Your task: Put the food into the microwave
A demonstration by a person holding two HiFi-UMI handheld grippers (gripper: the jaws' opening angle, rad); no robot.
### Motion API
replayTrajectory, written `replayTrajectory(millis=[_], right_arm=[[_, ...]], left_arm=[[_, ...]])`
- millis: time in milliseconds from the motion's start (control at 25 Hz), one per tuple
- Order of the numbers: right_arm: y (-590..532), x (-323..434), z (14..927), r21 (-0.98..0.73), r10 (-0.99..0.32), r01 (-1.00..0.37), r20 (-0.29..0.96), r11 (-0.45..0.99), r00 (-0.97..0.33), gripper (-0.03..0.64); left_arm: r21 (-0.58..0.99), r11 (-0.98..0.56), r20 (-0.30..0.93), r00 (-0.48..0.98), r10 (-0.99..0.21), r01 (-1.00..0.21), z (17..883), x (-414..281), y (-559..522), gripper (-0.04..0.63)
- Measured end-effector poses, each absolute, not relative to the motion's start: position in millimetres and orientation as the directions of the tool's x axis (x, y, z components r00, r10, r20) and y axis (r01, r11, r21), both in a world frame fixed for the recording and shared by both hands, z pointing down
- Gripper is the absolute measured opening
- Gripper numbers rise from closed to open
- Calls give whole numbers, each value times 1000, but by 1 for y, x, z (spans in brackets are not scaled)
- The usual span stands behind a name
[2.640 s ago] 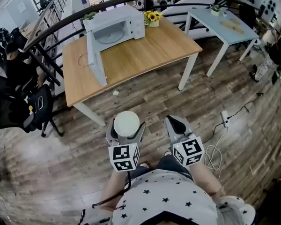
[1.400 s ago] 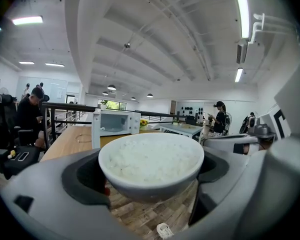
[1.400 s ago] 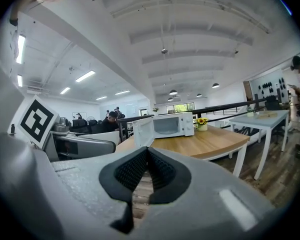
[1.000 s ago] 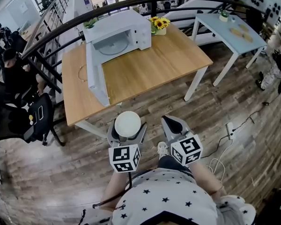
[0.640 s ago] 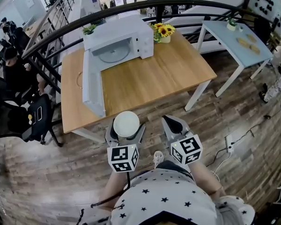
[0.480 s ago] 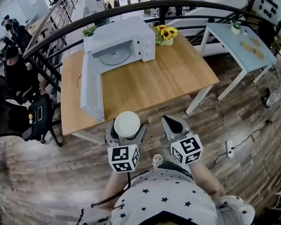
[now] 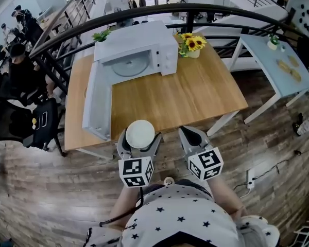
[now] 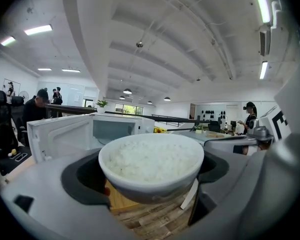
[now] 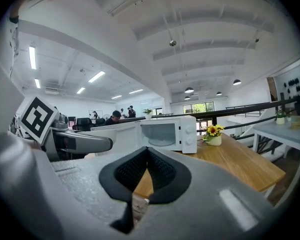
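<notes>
A white bowl of rice (image 7: 140, 132) sits between the jaws of my left gripper (image 7: 139, 139), which is shut on it; in the left gripper view the bowl (image 8: 151, 166) fills the middle. My right gripper (image 7: 188, 134) is beside it, shut and empty, its black pads (image 9: 160, 171) meeting. Both hang just over the near edge of the wooden table (image 7: 195, 94). At the table's far side stands the white microwave (image 7: 139, 50), with its door (image 7: 95, 104) swung wide open to the left and the glass turntable showing. The microwave (image 9: 162, 131) also shows ahead in the right gripper view.
A vase of sunflowers (image 7: 191, 44) stands right of the microwave. A dark curved railing (image 7: 221, 9) runs behind the table. A pale blue table (image 7: 278, 60) is at the right, a black chair (image 7: 20, 122) and seated people at the left. The floor is wood planks.
The wooden table and microwave have come nearer in the head view as the person walked up to them. Both grippers keep the same pose, the bowl still held in the left.
</notes>
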State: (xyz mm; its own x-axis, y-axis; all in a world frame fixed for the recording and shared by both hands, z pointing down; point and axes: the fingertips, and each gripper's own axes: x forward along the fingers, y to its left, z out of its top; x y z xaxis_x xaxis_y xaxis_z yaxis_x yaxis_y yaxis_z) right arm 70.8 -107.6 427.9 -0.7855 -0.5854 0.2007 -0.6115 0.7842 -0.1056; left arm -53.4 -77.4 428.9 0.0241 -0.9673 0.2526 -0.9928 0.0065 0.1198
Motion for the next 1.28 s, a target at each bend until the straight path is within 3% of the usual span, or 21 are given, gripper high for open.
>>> replayTrajectory(millis=[600, 1280], right_arm=[[-159, 50, 443, -127, -524, -556, 219, 821, -823, 6], [-281, -21, 448, -104, -485, -524, 262, 845, -834, 6]], left_arm=[[117, 90, 289, -53, -956, -989, 447, -78, -123, 502], [124, 137, 308, -93, -947, -983, 464, -152, -248, 502]])
